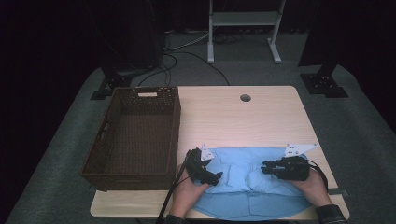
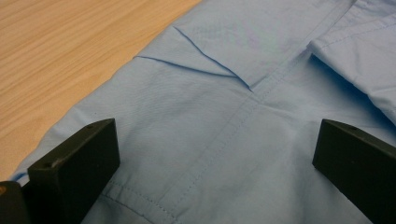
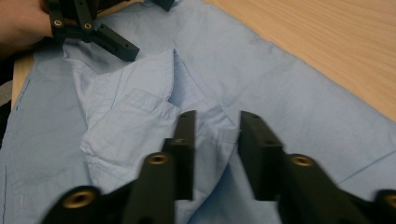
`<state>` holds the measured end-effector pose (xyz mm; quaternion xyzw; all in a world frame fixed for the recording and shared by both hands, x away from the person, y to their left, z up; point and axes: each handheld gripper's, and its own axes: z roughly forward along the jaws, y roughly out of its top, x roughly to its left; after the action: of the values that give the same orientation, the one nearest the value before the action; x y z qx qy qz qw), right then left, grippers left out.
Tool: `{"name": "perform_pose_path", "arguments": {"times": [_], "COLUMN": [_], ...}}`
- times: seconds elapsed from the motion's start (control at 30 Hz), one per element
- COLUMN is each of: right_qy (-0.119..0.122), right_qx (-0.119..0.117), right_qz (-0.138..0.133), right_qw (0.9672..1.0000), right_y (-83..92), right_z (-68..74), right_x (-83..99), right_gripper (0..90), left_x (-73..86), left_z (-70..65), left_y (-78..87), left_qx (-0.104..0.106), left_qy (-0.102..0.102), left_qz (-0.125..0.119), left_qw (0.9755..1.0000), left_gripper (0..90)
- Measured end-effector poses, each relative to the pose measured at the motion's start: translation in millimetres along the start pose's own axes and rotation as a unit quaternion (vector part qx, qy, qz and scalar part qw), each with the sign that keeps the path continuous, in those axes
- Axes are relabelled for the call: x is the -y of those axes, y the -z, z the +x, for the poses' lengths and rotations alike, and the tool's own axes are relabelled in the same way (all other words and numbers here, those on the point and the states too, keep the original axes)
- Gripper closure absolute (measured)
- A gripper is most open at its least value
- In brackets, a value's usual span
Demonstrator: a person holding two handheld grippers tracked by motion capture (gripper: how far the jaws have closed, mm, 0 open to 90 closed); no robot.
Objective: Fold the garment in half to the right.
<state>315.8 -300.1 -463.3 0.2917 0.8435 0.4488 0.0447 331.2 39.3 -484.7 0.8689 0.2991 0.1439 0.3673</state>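
Note:
A light blue shirt (image 1: 247, 196) lies spread on the near part of the wooden table (image 1: 243, 121), with folds and a seam across its middle. My left gripper (image 1: 214, 175) rests over the shirt's left part, jaws wide open with flat cloth (image 2: 210, 93) between them. My right gripper (image 1: 265, 168) points left over the shirt's right part. In the right gripper view its jaws (image 3: 217, 128) stand close together with a narrow gap, and a raised fold of the shirt (image 3: 140, 121) runs up to that gap; the pads do not visibly press on it. The left gripper (image 3: 116, 44) shows farther off.
A dark brown wicker basket (image 1: 175, 126) stands empty on the table's left side, close to my left hand. A round cable hole (image 1: 245, 98) sits near the table's far edge. Bare wood lies beyond the shirt. Stands and cables are on the floor behind.

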Motion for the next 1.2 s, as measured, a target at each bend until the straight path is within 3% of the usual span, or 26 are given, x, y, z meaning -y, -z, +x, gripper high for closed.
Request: {"name": "perform_pose_path", "arguments": {"times": [0.13, 0.4, 1.2], "right_qy": [0.004, 0.010, 0.025], "right_qx": [0.002, 0.003, -0.010], "right_qz": [0.003, 0.005, -0.006], "right_qw": [1.0000, 0.9999, 0.9996], "right_y": [1.4, 3.7, 25.1], "right_z": [0.6, 3.2, 29.9], "right_x": [0.1, -1.2, 4.5], "right_gripper": [88.2, 89.4, 89.9], "left_x": [0.0, 0.0, 0.0], "left_z": [0.1, 0.2, 0.3], "left_y": [-0.1, -0.1, -0.1], "left_qx": [0.000, 0.000, 0.000], "left_qy": [0.000, 0.001, 0.002], "left_qz": [0.000, 0.000, 0.000], "left_qw": [1.0000, 1.0000, 1.0000], "left_gripper": [0.0, 0.0, 0.0]}}
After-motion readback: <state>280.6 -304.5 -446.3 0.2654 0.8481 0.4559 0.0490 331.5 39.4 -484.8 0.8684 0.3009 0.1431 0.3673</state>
